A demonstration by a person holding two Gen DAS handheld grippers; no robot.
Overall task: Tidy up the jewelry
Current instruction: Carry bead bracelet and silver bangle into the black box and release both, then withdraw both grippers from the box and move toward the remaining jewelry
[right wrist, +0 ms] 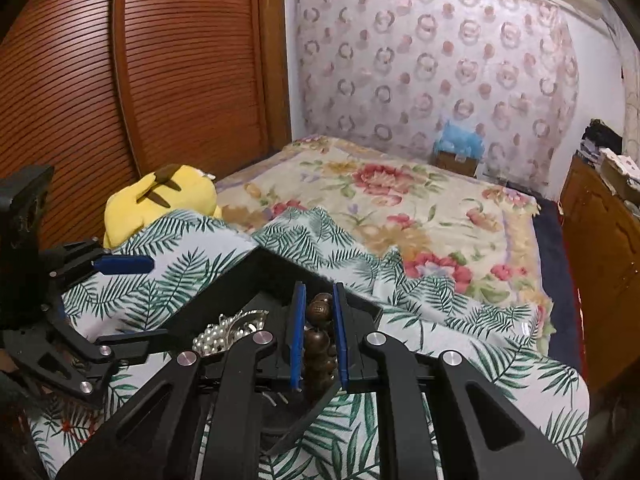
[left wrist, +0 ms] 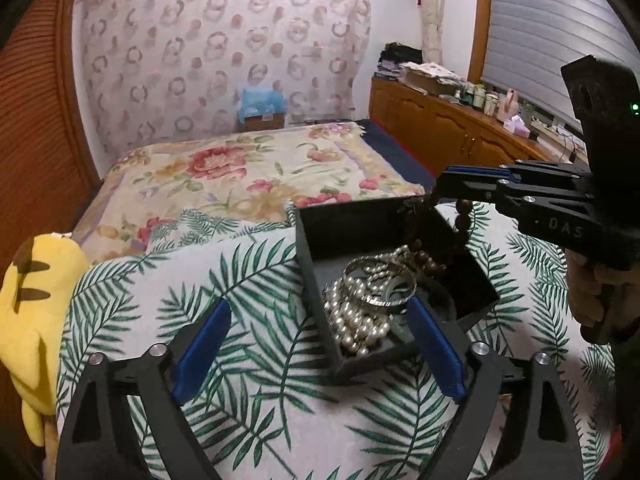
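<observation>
Wooden bead string (right wrist: 320, 332) | clenched in right gripper (right wrist: 319, 336), dangling over black jewelry box (left wrist: 320, 236) for lowering | left gripper (left wrist: 320, 344) released near pearls (left wrist: 356, 320)

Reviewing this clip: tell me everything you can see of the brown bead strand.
The brown bead strand is a string of round, dark brown beads that look like polished wood; one bears a carved mark. The right gripper is shut on it near the top, blue pads pressing both sides. From there it hangs over the open black box, its lower beads lying inside against the pearl strand and silver bangles.
</observation>
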